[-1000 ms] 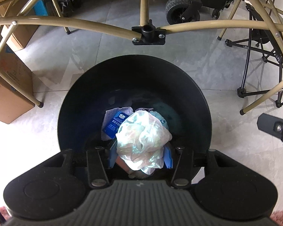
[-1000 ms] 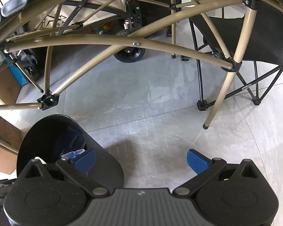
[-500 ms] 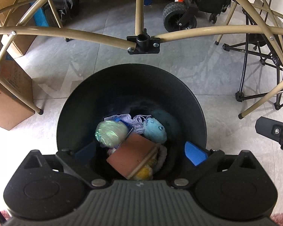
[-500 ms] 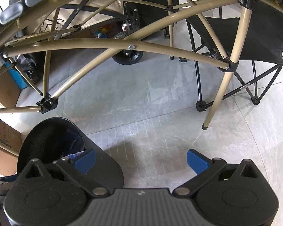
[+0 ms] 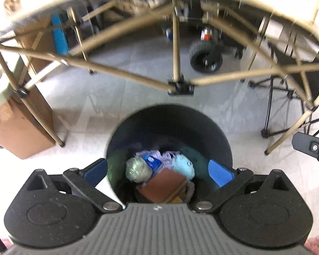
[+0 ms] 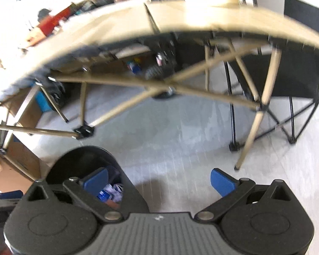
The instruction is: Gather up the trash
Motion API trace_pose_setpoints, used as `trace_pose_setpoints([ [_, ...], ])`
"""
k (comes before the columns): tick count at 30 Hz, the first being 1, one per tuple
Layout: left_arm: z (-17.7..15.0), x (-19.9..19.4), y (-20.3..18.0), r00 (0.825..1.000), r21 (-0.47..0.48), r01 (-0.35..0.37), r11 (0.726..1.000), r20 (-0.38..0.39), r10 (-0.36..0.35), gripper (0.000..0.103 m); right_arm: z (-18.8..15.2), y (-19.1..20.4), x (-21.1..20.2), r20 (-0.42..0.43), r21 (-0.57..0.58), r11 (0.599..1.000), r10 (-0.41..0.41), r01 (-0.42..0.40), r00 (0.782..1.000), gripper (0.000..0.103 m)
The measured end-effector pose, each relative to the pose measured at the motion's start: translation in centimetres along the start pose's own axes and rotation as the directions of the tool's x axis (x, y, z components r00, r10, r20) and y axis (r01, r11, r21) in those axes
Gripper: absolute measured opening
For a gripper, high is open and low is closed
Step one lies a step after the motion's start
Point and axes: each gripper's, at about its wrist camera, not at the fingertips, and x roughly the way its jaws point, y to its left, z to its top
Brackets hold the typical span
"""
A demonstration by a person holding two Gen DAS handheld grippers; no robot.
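Observation:
A black round trash bin [image 5: 170, 116] stands on the pale tiled floor below my left gripper [image 5: 158, 173], whose blue pads are spread wide with nothing between them. Inside the bin lie a crumpled clear plastic ball [image 5: 137, 169], a blue packet [image 5: 152, 163], a light blue soft item [image 5: 182, 166] and a brown flat piece [image 5: 163, 186]. My right gripper [image 6: 158, 181] is open and empty over bare floor, with the bin [image 6: 83, 159] at its lower left. Its black body [image 5: 312, 149] shows at the left view's right edge.
A tan folding table frame [image 5: 180, 85] arches over the bin, its legs [image 6: 253, 131] reaching the floor. Cardboard boxes [image 5: 19, 131] stand at left. A black folding chair [image 6: 297, 74] is at right, a wheeled cart [image 5: 205, 56] behind. Pink rug [image 5: 318, 244] lies at the bottom corner.
My left gripper opened and let the plastic ball fall into the bin, then rose away from it. The right gripper also lifted and tilted up, bringing the table top into view.

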Motion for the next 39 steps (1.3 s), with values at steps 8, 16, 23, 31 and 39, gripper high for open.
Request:
trace_pose_setpoints([
  [8, -4.0, -10.5, 4.0, 0.983, 0.029, 0.020, 0.999, 0.182, -0.025, 0.103, -4.6, 2.5, -9.3, 0.130, -0.122, 0.990, 0.091, -0.075, 0.987, 0.103],
  [16, -11.1, -18.5, 6.0, 0.950, 0.059, 0.030, 0.998, 0.308, -0.047, 0.103, -11.6, 3.5, -18.2, 0.188, -0.199, 0.970, 0.179, -0.141, 0.966, 0.103],
  [23, -16.4, -22.9, 6.5, 0.930, 0.105, 0.027, 0.994, 0.362, -0.064, 0.103, -16.2, 3.4, -23.4, 0.219, -0.252, 0.954, 0.219, -0.161, 0.951, 0.103],
  [31, -19.1, -25.1, 7.2, 0.912, 0.072, 0.037, 0.997, 0.405, -0.063, 0.103, -19.4, 2.8, -25.8, 0.231, -0.270, 0.945, 0.248, -0.183, 0.941, 0.103],
  [39, -20.0, -26.4, 6.8, 0.895, 0.083, 0.030, 0.996, 0.442, -0.064, 0.103, -20.0, 2.4, -26.7, 0.255, -0.273, 0.943, 0.262, -0.190, 0.931, 0.103],
])
